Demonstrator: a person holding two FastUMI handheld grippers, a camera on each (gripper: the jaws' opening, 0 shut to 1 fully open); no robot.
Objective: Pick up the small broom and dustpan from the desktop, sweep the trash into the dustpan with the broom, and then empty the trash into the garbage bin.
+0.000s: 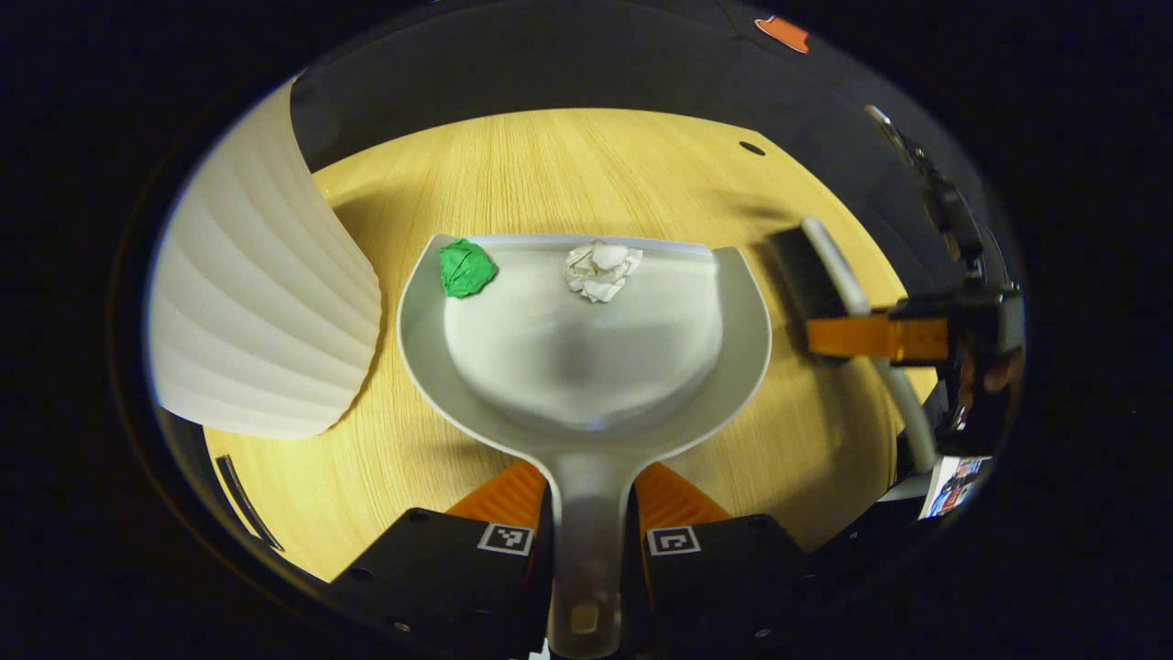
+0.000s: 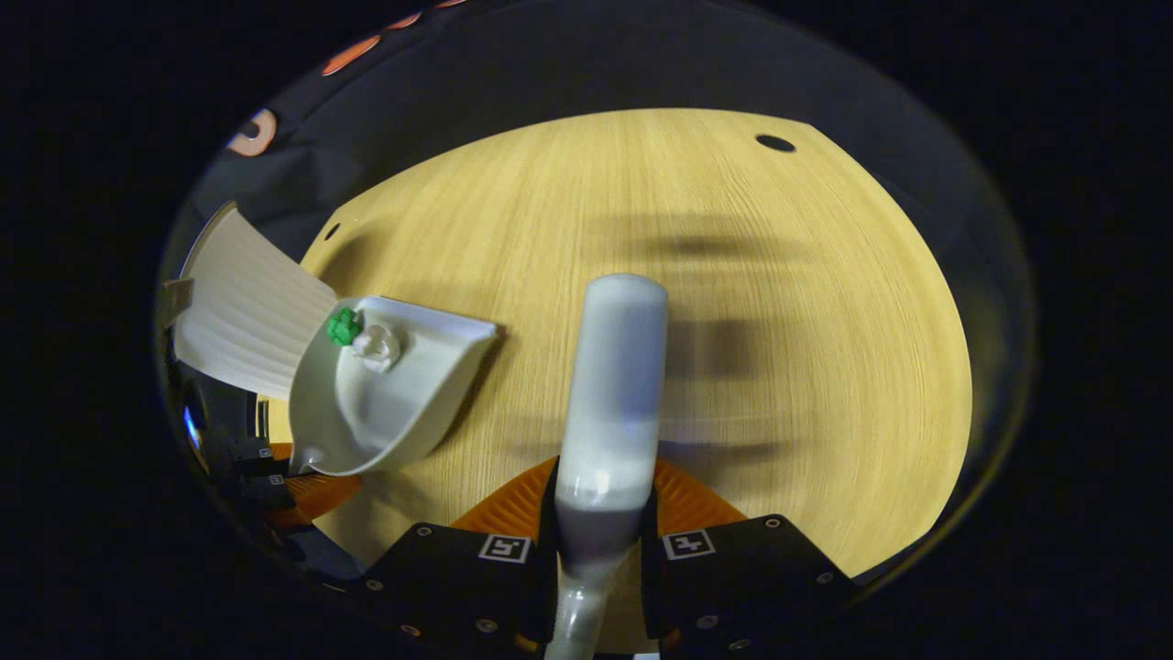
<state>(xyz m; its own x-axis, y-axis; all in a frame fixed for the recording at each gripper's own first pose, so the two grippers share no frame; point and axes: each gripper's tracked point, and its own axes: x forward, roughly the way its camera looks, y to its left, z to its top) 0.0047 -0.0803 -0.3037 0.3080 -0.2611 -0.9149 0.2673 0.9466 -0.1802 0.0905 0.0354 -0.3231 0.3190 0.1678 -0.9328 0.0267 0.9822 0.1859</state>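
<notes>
My left gripper (image 1: 586, 500) is shut on the handle of the grey dustpan (image 1: 586, 367), which is held level over the wooden desktop (image 1: 568, 165). A green paper ball (image 1: 465, 268) and a white crumpled paper ball (image 1: 601, 269) lie near the pan's front lip. My right gripper (image 2: 600, 500) is shut on the grey handle of the small broom (image 2: 612, 385). In the left gripper view the broom (image 1: 825, 275) hangs off to the right with its black bristles, held by the right gripper (image 1: 875, 336). In the right gripper view the dustpan (image 2: 385, 394) is at the left, next to the bin.
A white ribbed garbage bin (image 1: 261, 312) stands just left of the dustpan, and its rim (image 2: 243, 316) shows beside the pan in the right gripper view. The desktop (image 2: 779, 302) has small dark holes (image 2: 775, 143) near its far edge. Black booth cloth lies beyond.
</notes>
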